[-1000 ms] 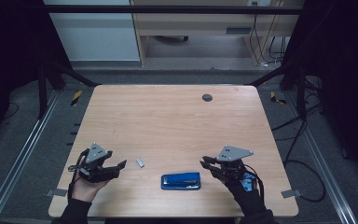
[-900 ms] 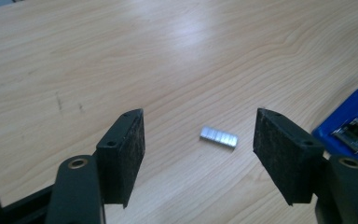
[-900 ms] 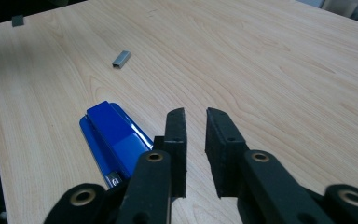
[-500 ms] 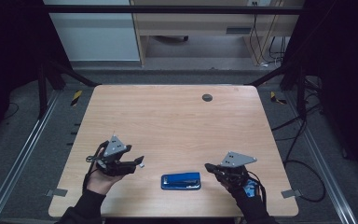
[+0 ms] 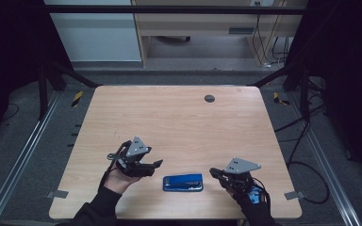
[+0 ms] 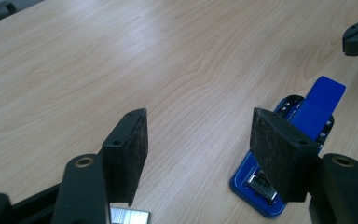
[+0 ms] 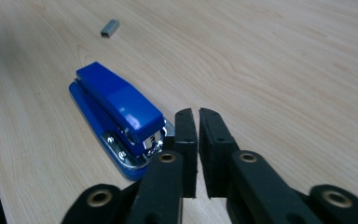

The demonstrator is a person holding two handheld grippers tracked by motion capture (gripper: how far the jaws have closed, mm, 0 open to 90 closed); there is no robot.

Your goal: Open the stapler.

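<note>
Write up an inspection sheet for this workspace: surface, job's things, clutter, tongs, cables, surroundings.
Surface: wooden table, bare light wood grain, with a small dark round disc near its far edge.
Job's things: blue stapler lying flat near the front edge, between the two tongs; a small grey strip of staples lies loose beyond it in the right gripper view.
Clutter: nothing seen.
Tongs: left tongs open, nothing between the pads, the stapler off to one side; right tongs shut and empty, tips beside the stapler's metal front end.
Cables: black cables trail over the floor right of the table.
Surroundings: grey carpet, metal floor rails, wooden furniture behind.
</note>
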